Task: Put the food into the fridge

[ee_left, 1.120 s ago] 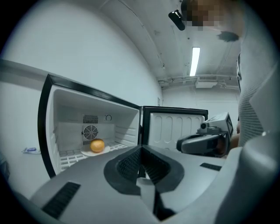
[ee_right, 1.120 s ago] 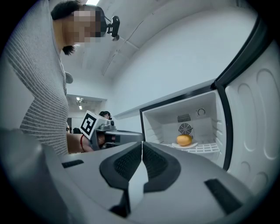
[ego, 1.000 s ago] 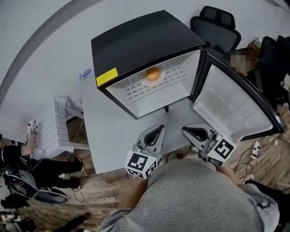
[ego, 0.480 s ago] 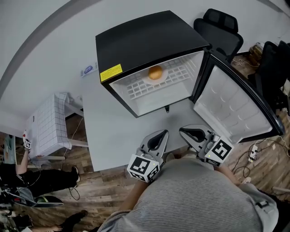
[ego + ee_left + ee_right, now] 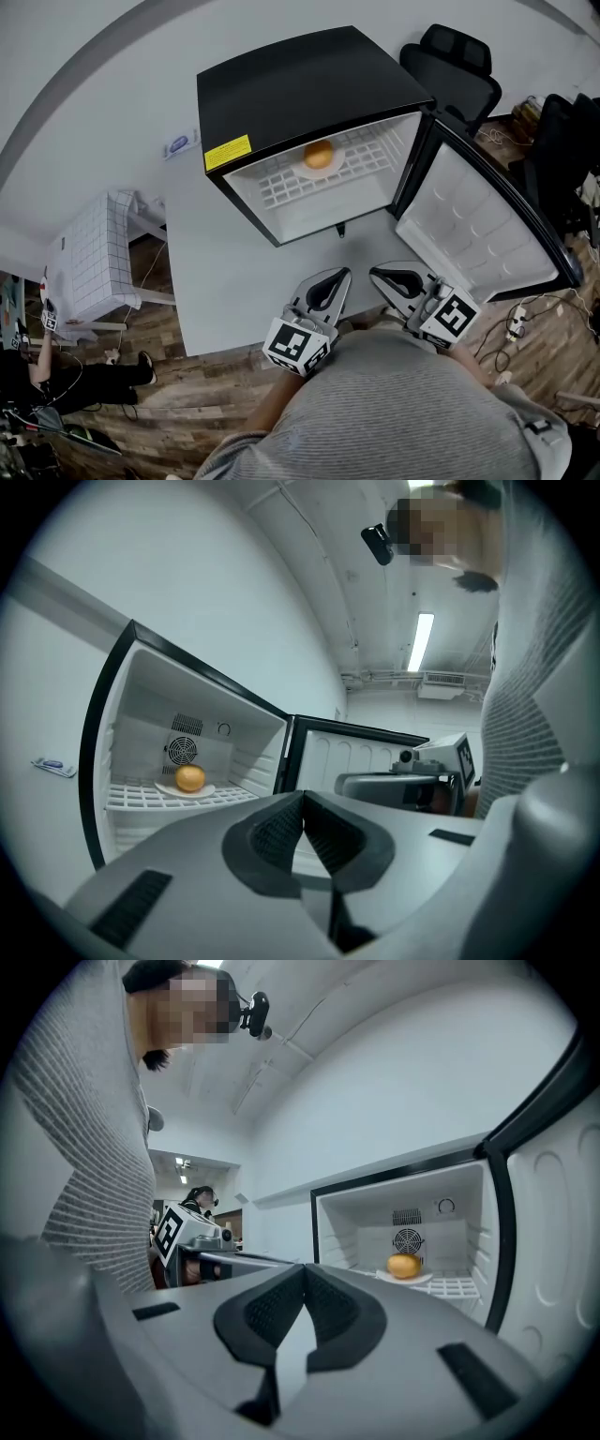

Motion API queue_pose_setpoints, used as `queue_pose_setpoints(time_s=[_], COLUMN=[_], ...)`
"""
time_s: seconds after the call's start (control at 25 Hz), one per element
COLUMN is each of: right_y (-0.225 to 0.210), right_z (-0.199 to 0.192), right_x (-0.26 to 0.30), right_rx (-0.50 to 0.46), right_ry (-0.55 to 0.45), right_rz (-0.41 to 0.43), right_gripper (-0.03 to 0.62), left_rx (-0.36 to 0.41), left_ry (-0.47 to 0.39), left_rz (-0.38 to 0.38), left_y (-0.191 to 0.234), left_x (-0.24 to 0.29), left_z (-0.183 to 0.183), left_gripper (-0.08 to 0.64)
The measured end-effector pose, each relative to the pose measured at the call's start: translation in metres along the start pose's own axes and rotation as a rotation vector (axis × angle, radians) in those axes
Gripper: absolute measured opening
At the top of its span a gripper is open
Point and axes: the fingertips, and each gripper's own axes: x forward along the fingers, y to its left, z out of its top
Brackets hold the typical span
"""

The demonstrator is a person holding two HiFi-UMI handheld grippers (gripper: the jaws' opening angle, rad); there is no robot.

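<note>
A small black fridge (image 5: 300,84) stands on the grey table (image 5: 234,272) with its door (image 5: 473,230) swung wide open to the right. On its white wire shelf (image 5: 309,178) an orange fruit (image 5: 318,154) rests on a white plate (image 5: 330,168); the same fruit (image 5: 190,778) (image 5: 403,1266) shows in both gripper views. My left gripper (image 5: 335,277) and right gripper (image 5: 380,274) hover side by side near the table's front edge, both pointing at the fridge. Each one's jaws meet at the tips, left gripper (image 5: 302,799) and right gripper (image 5: 305,1271), with nothing between them.
A black office chair (image 5: 455,56) stands behind the fridge at the right. A white gridded stand (image 5: 94,258) sits left of the table. Another person (image 5: 42,375) is on the wooden floor at lower left. Cables (image 5: 511,328) lie at the right.
Both grippers stay nearly where they were by the table's front edge. The view has shifted slightly. The person at lower left has moved further toward the frame's edge.
</note>
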Motion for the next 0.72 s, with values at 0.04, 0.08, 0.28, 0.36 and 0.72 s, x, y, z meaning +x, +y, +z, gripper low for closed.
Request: queue_pose_setpoints(time_s=[0.04, 0.08, 0.28, 0.36, 0.72], right_y=[-0.0004, 0.0009, 0.0018, 0.0010, -0.0012], right_z=[0.0003, 0.0011, 0.0032, 0.0028, -0.0007], right_x=[-0.0001, 0.0001, 0.0021, 0.0031, 0.0076], right_rx=[0.000, 0.001, 0.002, 0.002, -0.003], right_ry=[0.000, 0.002, 0.004, 0.008, 0.035], right_rz=[-0.001, 0.005, 0.014, 0.012, 0.001], right_gripper=[0.012, 0.012, 0.012, 0.012, 0.012], left_rx=[0.001, 0.002, -0.002, -0.002, -0.011], left_ry=[0.001, 0.003, 0.008, 0.006, 0.019], left_rz=[-0.006, -0.009, -0.015, -0.012, -0.027], left_y=[-0.0013, -0.0023, -0.0015, 0.0008, 0.0029], left_x=[0.0015, 0.0027, 0.0064, 0.0070, 0.0081], left_z=[-0.0004, -0.0005, -0.0006, 0.0004, -0.0044], left_gripper=[0.011, 0.011, 0.012, 0.012, 0.012])
